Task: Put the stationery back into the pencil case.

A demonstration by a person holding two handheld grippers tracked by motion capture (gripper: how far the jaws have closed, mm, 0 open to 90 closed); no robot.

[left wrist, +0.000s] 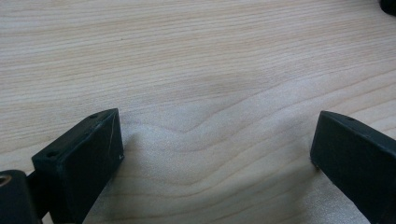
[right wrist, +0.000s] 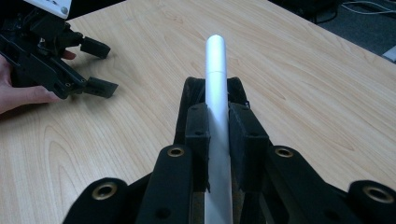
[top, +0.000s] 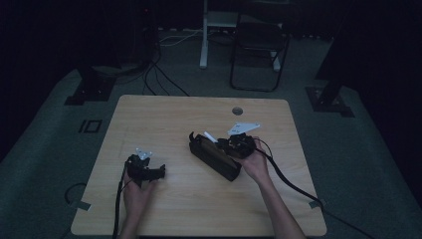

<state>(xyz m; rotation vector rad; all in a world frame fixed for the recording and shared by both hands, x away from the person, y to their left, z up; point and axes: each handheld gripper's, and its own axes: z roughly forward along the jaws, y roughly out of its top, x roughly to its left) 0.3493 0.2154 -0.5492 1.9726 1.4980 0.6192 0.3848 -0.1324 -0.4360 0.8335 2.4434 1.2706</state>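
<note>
Looking along its jaws, the right hand-held gripper [right wrist: 218, 130] is clamped on a white pen [right wrist: 216, 84] above the black case [top: 215, 155]; the left hand-held gripper [left wrist: 215, 154] gapes over bare counter [left wrist: 187, 56].

The slim white plastic pen [right wrist: 216, 93], capped and smooth, is clamped lengthwise between the right gripper's [right wrist: 218, 128] pads, its rounded tip jutting out above a long black case [top: 215, 157] on the counter [top: 164, 119].

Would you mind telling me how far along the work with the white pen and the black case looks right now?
Done: the right gripper has the white pen clamped between its fingers. In hand: the pen is held just above the black case on the table. Left: whether it is going in or coming out is unclear. The left gripper rests open, holding nothing.
</note>
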